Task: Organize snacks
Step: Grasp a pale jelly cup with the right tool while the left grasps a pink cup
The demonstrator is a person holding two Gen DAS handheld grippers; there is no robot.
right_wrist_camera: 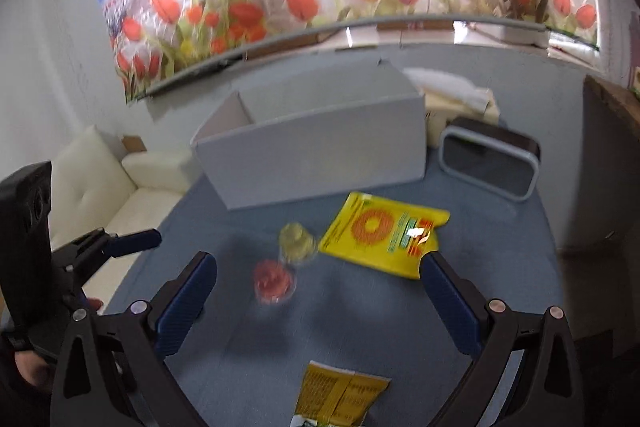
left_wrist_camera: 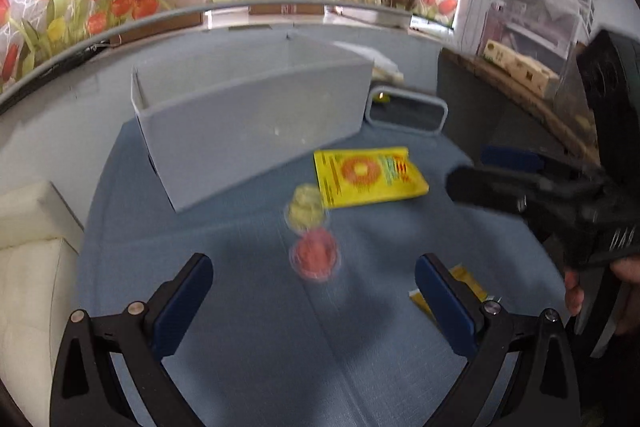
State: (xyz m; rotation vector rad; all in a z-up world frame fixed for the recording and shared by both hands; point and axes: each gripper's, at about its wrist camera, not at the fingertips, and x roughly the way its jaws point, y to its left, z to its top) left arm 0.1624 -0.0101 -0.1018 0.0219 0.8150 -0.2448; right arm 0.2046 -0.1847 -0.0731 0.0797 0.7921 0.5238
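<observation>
Barely started by the look of it: both tongs, left and right, gape wide holding nothing, while packets and cups sit on the worktop beside the grey box

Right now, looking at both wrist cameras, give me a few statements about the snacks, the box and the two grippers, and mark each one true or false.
1. Both the left gripper and the right gripper are open and hold nothing. True.
2. The red jelly cup is already inside the grey box. False: it sits on the blue tablecloth in front of the box.
3. The yellow jelly cup sits right next to the red one. True.
4. The large yellow snack packet stands upright against the box. False: it lies flat on the cloth.
5. A second yellow packet lies near the right gripper. True.
</observation>
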